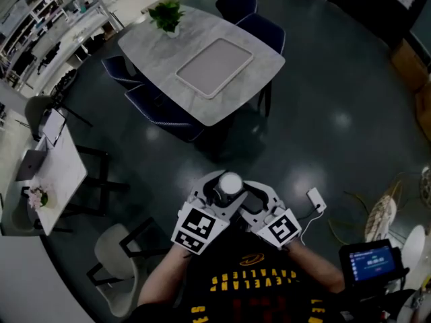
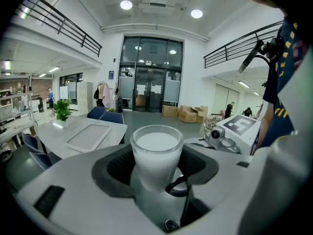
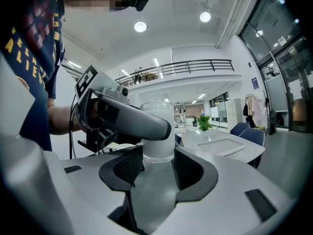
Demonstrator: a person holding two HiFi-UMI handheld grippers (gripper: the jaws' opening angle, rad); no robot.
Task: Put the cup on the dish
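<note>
Head view: upright frosted white glass cup point(image 1: 230, 184) in mid-air by the person's body, clamped between left gripper point(image 1: 214, 192) and right gripper point(image 1: 250, 195) fingers. Pale rectangular tray-like dish point(image 1: 214, 66) mid grey tabletop point(image 1: 155, 46), well ahead.
Left gripper view: fingers grasping cup point(image 2: 156, 153); dish point(image 2: 90, 136) ahead-left.
Right gripper view: fingers on cup base; dish ahead-right. Neither hand looks nearer.
</note>
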